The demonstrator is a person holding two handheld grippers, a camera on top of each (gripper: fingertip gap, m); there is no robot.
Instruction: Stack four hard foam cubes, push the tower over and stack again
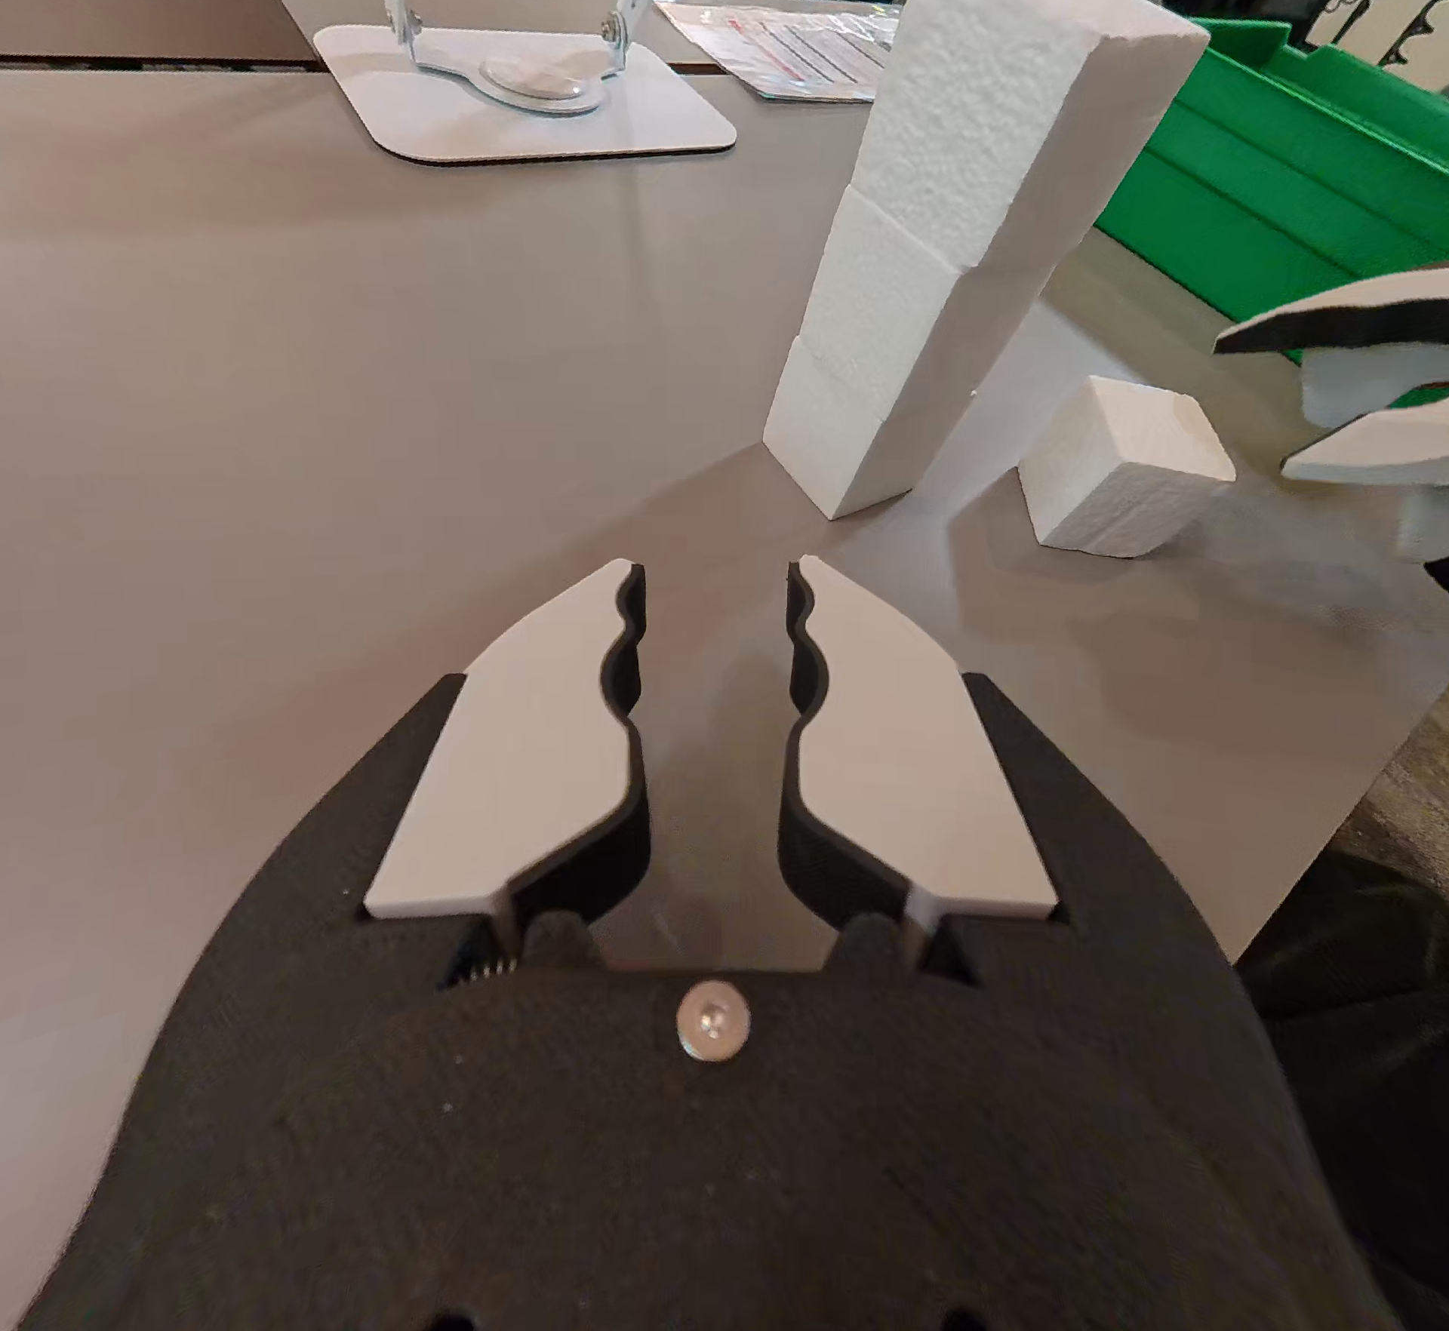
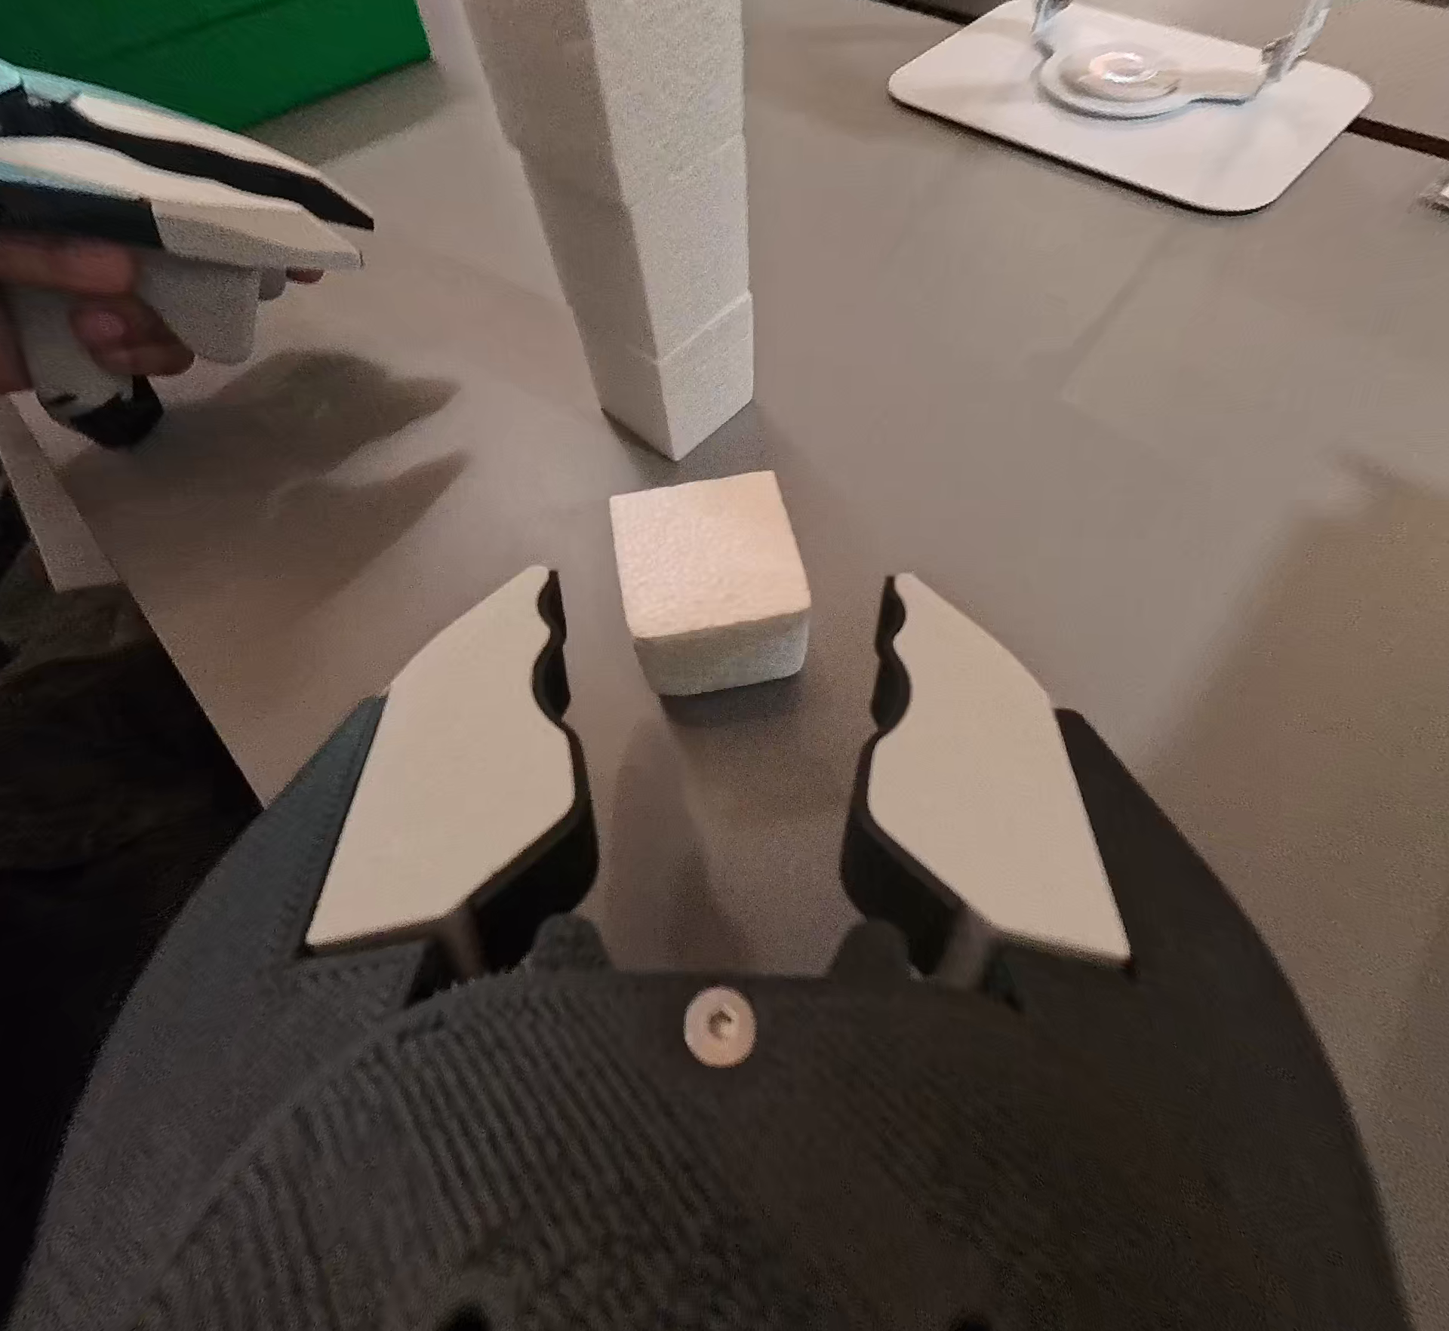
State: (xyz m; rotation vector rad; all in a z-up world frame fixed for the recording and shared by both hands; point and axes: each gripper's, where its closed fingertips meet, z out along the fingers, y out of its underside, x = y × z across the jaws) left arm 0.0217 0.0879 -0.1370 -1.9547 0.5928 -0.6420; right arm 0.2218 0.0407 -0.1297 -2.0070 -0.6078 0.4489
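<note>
- Grey table point(image 1: 314, 353) fills both views, with office chairs and an orange cone dim at 12 o'clock beyond its far edge.
- Left gripper point(image 1: 716, 580) hovers over bare tabletop, its jaws parted by a narrow gap and holding nothing.
- From it, a tall stack of white foam blocks point(image 1: 941, 235) stands at 1 o'clock, upright on the table; seams show several blocks piled one on another.
- A single loose foam cube point(image 1: 1121, 462) sits on the table at 2 o'clock, just beside the stack's foot but apart from it.
- Right gripper point(image 2: 721, 588) has its jaws spread wide and empty; the loose cube lies at 12 o'clock, its near part between the fingertips, touching neither.
- In the right wrist view the stack rises at 12 o'clock behind the cube.
- A green bin point(image 1: 1294, 180) stands behind the stack.
- A white base plate point(image 1: 666, 110) with a metal stand rests on the far table, next to a plastic-wrapped sheet point(image 1: 792, 43).
</note>
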